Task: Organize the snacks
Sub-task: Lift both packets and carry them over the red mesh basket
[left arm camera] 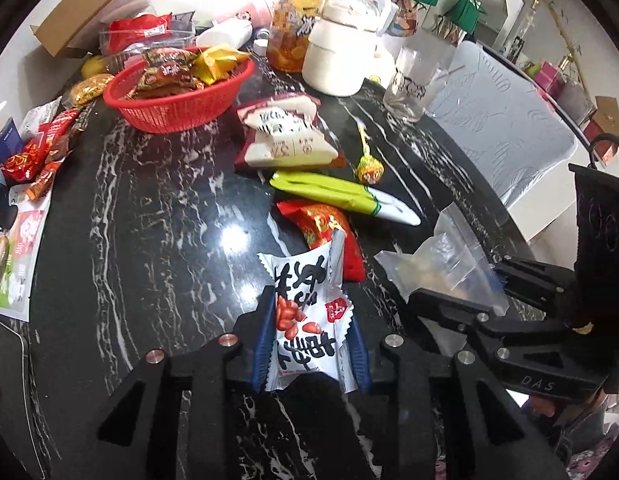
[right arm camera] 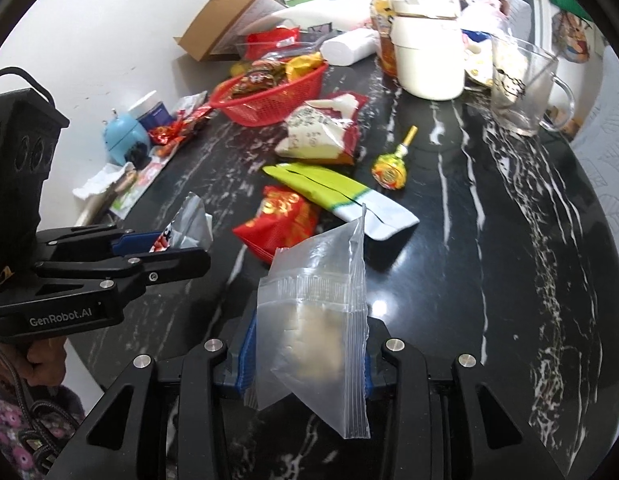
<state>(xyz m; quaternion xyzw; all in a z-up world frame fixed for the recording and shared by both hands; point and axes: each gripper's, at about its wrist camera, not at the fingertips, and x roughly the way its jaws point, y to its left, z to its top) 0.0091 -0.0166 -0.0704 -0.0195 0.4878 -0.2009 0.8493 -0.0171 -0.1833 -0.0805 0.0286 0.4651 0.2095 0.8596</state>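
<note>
Clamped between left tongs (left arm camera: 309,344), white snack packet (left arm camera: 305,312); right tongs (right arm camera: 305,356) grip clear zip bag (right arm camera: 317,320).

Snacks (left arm camera: 171,70) in basket (left arm camera: 149,114)

Black marble table (left arm camera: 149,208), white wall (right arm camera: 89,40), possibly a pale chair (left arm camera: 509,128)
</note>
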